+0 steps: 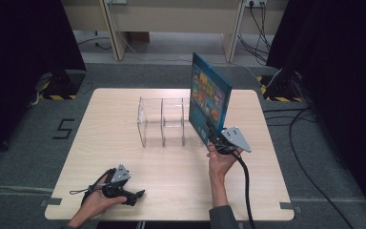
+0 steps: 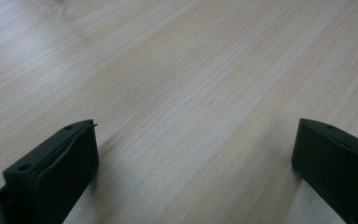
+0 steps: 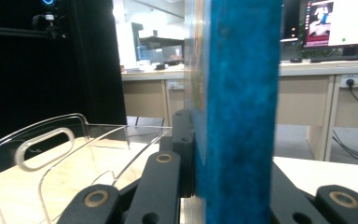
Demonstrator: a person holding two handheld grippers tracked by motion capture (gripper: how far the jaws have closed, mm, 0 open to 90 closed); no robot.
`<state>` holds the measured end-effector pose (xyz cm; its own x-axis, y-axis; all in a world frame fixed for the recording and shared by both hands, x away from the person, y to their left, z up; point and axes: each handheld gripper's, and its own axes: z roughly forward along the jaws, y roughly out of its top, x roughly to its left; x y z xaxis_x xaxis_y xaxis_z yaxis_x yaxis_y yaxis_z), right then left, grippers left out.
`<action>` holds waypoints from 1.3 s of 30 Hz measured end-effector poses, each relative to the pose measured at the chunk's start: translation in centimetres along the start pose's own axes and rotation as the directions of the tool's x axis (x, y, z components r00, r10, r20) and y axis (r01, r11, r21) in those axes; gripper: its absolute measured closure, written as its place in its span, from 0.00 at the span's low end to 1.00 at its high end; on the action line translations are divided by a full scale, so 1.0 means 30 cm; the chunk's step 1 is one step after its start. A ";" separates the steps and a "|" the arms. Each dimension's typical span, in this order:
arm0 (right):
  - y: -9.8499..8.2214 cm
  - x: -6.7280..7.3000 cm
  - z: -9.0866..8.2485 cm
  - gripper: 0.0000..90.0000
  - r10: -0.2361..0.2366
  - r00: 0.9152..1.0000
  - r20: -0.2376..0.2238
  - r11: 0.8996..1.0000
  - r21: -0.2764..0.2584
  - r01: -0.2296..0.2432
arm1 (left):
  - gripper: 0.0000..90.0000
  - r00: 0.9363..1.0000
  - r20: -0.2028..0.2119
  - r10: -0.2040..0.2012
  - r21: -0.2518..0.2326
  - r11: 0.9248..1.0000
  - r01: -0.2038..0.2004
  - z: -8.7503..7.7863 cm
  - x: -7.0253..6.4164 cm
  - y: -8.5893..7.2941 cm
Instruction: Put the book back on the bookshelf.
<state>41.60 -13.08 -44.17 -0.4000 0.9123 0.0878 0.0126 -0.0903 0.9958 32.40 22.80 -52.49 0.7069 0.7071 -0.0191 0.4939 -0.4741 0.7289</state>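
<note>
Book stands upright just right of the clear rack, lifted off the table and clamped in the right gripper. Left gripper, near the rack's front, rests with jaws apart and empty. Slotting into the rack remains undone.

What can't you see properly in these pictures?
- Blue book: the cover pictures are too small in the high view; in the right gripper view its spine blocks the cover.
- Right gripper: its jaw tips hide behind the book's bottom edge.
- Clear rack: its right end is hidden by the book in the high view.
- Left gripper: part hidden by the hand.
</note>
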 end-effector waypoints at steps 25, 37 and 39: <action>-0.144 0.053 0.052 0.92 -0.007 0.998 0.069 0.999 -0.040 0.009 | 0.00 1.000 0.020 0.016 0.003 1.000 -0.016 -0.003 -0.011 -0.003; -0.173 0.056 0.017 0.92 -0.012 0.996 0.086 1.000 -0.003 0.013 | 0.00 0.999 0.027 0.022 0.001 1.000 -0.022 -0.003 -0.015 -0.003; -0.177 0.052 0.009 0.92 -0.006 0.996 0.088 1.000 0.009 0.005 | 0.00 0.999 0.027 0.024 0.003 1.000 -0.024 -0.003 -0.015 -0.003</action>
<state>41.15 -11.08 -49.31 -0.3183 0.9443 0.0836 0.0187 -0.0819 0.9965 31.99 22.58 -52.47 0.7323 0.6806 -0.0201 0.4781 -0.4930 0.7269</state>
